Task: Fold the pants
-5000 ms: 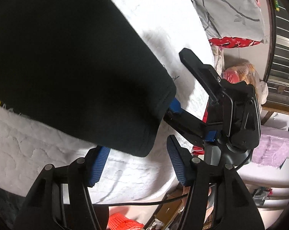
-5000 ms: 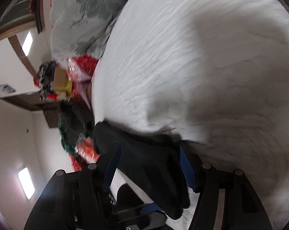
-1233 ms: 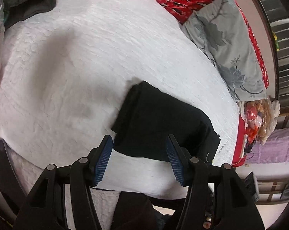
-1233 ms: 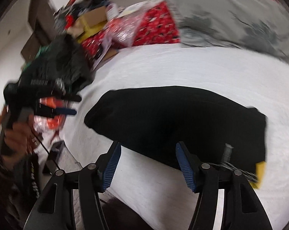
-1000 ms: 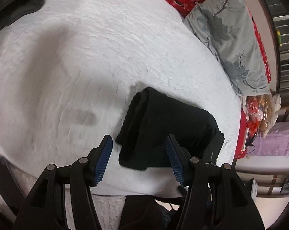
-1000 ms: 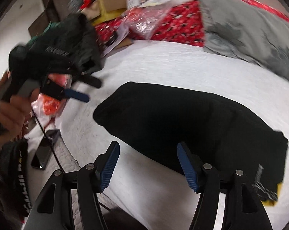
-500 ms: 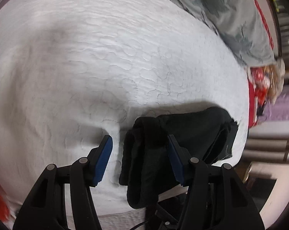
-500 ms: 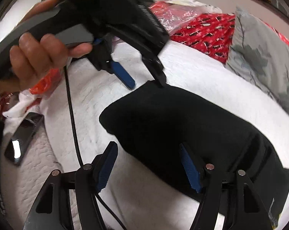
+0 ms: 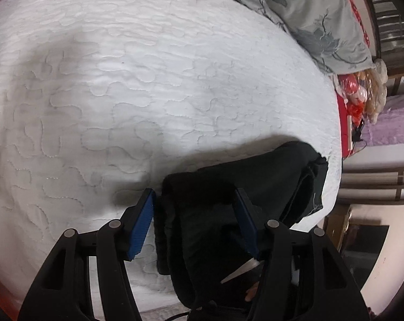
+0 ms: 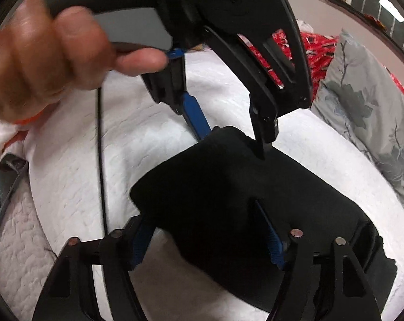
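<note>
Black knit pants (image 10: 228, 203), already folded into a thick bundle, lie on the white quilted bedspread (image 9: 148, 80), at its near edge and well away from the grey flowered pillow (image 9: 309, 13) at its far side. Both tools work the same short end of the bundle.

Seen through the left wrist camera, the left gripper (image 9: 196, 222) has its 2 blue-padded fingers spread, straddling the folded end of the pants; the left pad lies just beside the stacked edges, but whether either pad presses the cloth cannot be told. In the right wrist view, the right gripper (image 10: 204, 243) has just been narrowing its jaws with the near corner of the bundle between them; the pads look to bracket the fabric rather than squeeze it. A hand (image 10: 49, 50) holds the left tool above the bundle's far corner.

The step in hand appears to be gripping this end for another fold. Doing it well likely means:
1. Sinking both tools low enough to catch every layer, not just the top one.
2. Closing on the 2 corners evenly.
3. Lifting both together, so the stacked layers do not slip apart.
</note>
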Action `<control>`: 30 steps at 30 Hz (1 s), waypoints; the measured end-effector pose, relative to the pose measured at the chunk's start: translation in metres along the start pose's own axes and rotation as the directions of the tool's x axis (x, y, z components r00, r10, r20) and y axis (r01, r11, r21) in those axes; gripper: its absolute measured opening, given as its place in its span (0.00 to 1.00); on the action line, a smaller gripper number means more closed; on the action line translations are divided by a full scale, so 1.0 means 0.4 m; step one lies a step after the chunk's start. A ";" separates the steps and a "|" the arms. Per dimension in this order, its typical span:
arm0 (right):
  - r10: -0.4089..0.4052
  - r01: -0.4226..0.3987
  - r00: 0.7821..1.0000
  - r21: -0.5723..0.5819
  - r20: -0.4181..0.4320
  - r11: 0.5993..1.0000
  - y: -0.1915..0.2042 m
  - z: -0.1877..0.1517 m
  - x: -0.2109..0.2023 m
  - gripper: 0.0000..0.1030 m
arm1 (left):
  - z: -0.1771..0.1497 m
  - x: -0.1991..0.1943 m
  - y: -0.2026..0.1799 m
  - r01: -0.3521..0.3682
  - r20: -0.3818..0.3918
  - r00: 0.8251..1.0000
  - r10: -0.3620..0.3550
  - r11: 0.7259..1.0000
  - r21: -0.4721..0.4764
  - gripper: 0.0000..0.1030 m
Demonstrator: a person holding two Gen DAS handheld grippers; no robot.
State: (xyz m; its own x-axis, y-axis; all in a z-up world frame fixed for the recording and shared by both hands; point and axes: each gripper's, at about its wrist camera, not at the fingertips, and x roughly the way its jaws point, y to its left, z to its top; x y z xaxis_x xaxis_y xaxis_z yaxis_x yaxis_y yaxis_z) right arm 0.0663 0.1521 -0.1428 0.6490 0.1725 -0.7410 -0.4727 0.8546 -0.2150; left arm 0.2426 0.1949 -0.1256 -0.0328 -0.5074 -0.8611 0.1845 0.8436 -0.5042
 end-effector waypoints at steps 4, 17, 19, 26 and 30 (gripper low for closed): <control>0.076 -0.076 0.997 0.005 0.015 0.997 -0.011 0.007 -0.015 0.23 | -0.012 -0.015 0.017 0.022 0.044 0.999 -0.018 0.996 -0.091 0.32; 0.189 -0.207 0.976 0.181 0.112 0.962 -0.145 0.007 -0.149 0.15 | -0.062 -0.098 -0.040 0.177 0.122 0.981 -0.150 0.951 -0.254 0.18; 0.194 -0.217 0.973 0.203 0.125 0.955 -0.165 0.001 -0.170 0.14 | -0.067 -0.105 -0.064 0.181 0.128 0.980 -0.152 0.946 -0.267 0.18; 0.196 -0.241 0.964 0.282 0.179 0.929 -0.259 -0.032 -0.244 0.14 | -0.065 -0.112 -0.189 0.175 0.137 0.980 -0.145 0.952 -0.249 0.18; 0.189 -0.254 0.959 0.340 0.210 0.905 -0.327 -0.063 -0.285 0.14 | -0.053 -0.097 -0.285 0.165 0.129 0.982 -0.140 0.963 -0.213 0.18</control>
State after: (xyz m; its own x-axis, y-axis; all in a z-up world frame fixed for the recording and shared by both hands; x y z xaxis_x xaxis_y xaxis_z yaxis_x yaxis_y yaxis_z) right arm 0.0392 0.0081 -0.0463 0.6584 0.4304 -0.6175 -0.3897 0.8968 0.2097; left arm 0.2020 0.1222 -0.0363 0.0691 -0.6388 -0.7662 -0.0368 0.7659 -0.6419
